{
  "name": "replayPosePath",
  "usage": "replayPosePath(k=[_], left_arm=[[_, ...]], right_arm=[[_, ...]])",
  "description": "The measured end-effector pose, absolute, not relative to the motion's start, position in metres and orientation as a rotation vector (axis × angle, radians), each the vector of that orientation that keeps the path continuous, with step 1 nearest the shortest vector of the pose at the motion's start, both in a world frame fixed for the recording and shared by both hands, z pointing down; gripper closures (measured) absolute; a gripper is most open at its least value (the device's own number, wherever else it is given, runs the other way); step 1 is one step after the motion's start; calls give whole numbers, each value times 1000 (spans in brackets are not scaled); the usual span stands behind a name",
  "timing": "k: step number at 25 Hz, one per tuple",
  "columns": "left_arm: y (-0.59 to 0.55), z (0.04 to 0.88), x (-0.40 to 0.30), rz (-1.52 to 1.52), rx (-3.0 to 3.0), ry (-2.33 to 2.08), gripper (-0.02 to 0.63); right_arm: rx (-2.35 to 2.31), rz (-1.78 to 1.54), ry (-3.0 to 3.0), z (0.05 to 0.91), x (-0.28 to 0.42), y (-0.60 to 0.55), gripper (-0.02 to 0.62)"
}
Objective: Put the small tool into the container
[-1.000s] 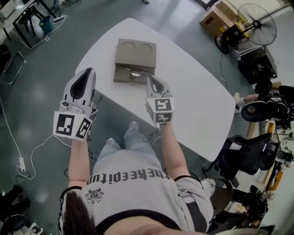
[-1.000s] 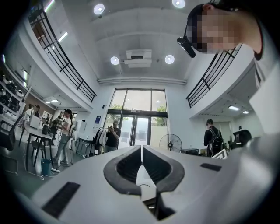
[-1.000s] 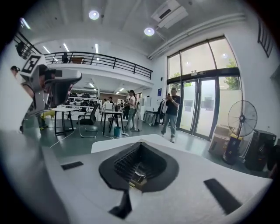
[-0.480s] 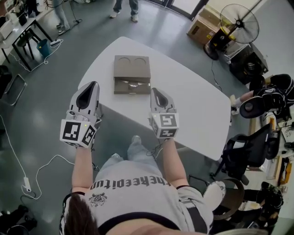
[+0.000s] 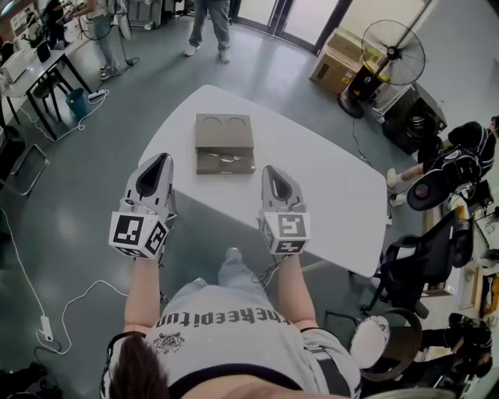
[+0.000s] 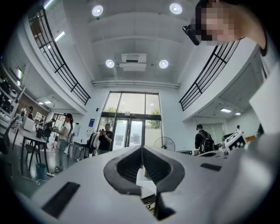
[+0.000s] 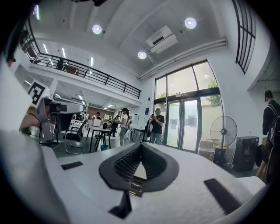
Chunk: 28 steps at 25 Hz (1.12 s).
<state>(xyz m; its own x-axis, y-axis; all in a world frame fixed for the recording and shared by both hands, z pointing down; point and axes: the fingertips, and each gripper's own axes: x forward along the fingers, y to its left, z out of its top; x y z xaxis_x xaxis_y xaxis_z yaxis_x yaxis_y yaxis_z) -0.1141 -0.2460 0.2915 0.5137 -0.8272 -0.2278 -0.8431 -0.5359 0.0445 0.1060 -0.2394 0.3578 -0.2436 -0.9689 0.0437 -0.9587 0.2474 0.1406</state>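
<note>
A brown box-like container [image 5: 224, 132] with two round hollows on top sits on the white table [image 5: 327, 187], its front tray pulled out. A small metallic tool [image 5: 225, 160] lies in that tray. My left gripper [image 5: 161, 158] hovers off the table's near-left edge, short of the container, jaws closed with nothing between them. My right gripper [image 5: 272, 169] hangs over the table's near edge, to the right of the tray and short of it, also shut and empty. In the left gripper view [image 6: 141, 149] and the right gripper view [image 7: 141, 145] the tips meet.
A standing fan [image 5: 393, 51] and a cardboard box [image 5: 334, 64] are beyond the table's far right. Black chairs [image 5: 413, 265] stand at the right. People [image 5: 209, 19] stand past the far end. Desks [image 5: 31, 70] line the left, and a cable [image 5: 47, 312] trails on the floor.
Both grippers have drawn back toward me, away from the container; the right one has left the tray. The head view has lifted and shows more of the room.
</note>
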Motion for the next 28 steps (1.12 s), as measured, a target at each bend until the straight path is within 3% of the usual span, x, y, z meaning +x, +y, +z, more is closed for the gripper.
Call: replayPosePath(k=[28], left_arm=[[-208,279,-148,378,-2647,1473,594]], right_arm=[[2018,-222,-2475,307,90,-183,592]])
